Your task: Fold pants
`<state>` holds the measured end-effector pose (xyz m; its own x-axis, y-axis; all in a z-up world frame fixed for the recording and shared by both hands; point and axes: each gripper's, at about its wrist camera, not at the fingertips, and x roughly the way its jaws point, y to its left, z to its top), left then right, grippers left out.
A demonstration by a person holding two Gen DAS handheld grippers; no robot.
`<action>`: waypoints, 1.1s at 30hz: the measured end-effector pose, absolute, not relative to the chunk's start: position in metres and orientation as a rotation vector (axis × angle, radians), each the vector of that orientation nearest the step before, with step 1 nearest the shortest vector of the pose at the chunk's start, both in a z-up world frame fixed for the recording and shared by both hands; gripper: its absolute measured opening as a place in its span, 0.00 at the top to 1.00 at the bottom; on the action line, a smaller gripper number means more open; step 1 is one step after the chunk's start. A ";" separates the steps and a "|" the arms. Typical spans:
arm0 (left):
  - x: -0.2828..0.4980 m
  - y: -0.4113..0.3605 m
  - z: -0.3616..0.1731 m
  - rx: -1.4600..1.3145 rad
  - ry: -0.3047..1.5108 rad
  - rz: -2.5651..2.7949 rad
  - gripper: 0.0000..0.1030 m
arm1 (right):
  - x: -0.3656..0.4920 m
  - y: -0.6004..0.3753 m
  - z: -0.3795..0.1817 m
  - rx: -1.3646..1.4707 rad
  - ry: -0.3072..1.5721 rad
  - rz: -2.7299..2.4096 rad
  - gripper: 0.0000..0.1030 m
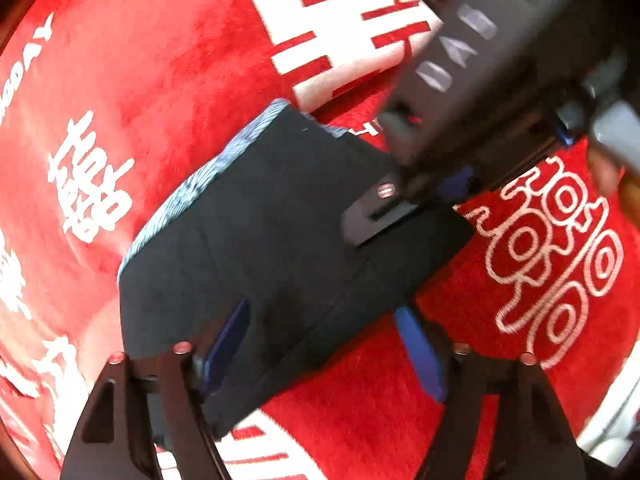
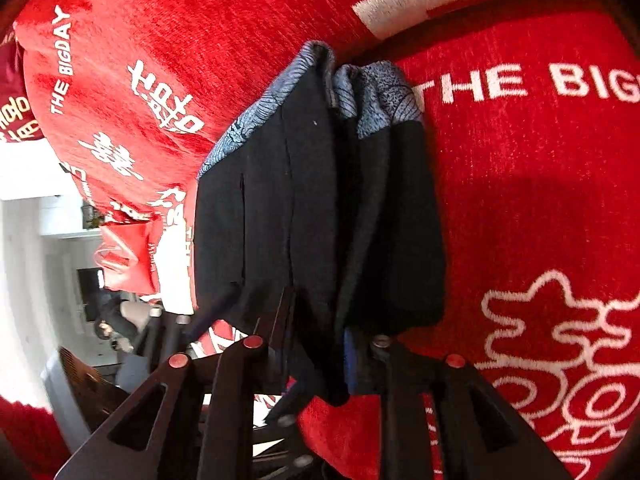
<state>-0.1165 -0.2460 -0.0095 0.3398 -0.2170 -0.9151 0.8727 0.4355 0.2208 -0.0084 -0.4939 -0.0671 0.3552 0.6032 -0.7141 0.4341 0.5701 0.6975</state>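
The dark navy pants (image 1: 280, 248) are folded into a thick bundle with a blue patterned waistband lining along one edge, over a red blanket (image 1: 160, 80). My left gripper (image 1: 324, 344) is open; its blue-padded fingers (image 1: 420, 352) straddle the bundle's near end. The right gripper's black body shows in the left wrist view (image 1: 400, 196), its fingers on the bundle's far side. In the right wrist view my right gripper (image 2: 320, 344) is shut on the pants (image 2: 320, 220), which hang from it in layers.
The red blanket with white lettering (image 2: 520, 160) covers the whole surface. Its edge drops off at the left of the right wrist view, where a white room with furniture (image 2: 60, 260) shows.
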 end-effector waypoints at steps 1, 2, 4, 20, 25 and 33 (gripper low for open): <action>-0.110 -0.238 -0.004 0.799 0.992 -0.807 0.24 | -0.008 -0.490 -0.066 0.991 1.292 0.107 0.71; -0.104 -0.233 0.000 0.779 1.008 -0.791 0.24 | -0.008 -0.489 -0.065 0.956 1.311 0.085 0.67; -0.085 -0.219 0.007 0.730 1.057 -0.737 0.24 | -0.011 -0.487 -0.056 0.863 1.348 0.023 0.62; 0.006 -0.142 -0.032 0.457 1.365 -0.332 0.07 | 0.002 -0.440 -0.046 0.494 1.401 -0.081 0.65; 0.009 -0.141 -0.034 0.476 1.357 -0.317 0.01 | -0.004 -0.443 -0.051 0.529 1.405 -0.071 0.64; 0.017 -0.137 -0.044 0.436 1.372 -0.290 0.01 | -0.003 -0.435 -0.047 0.474 1.418 -0.045 0.64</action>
<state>0.0170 -0.1368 -0.0443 0.1810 0.0524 -0.9821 0.4456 0.8858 0.1294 -0.0035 -0.4354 -0.0466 0.1676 0.2480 -0.9542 0.3083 0.9061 0.2896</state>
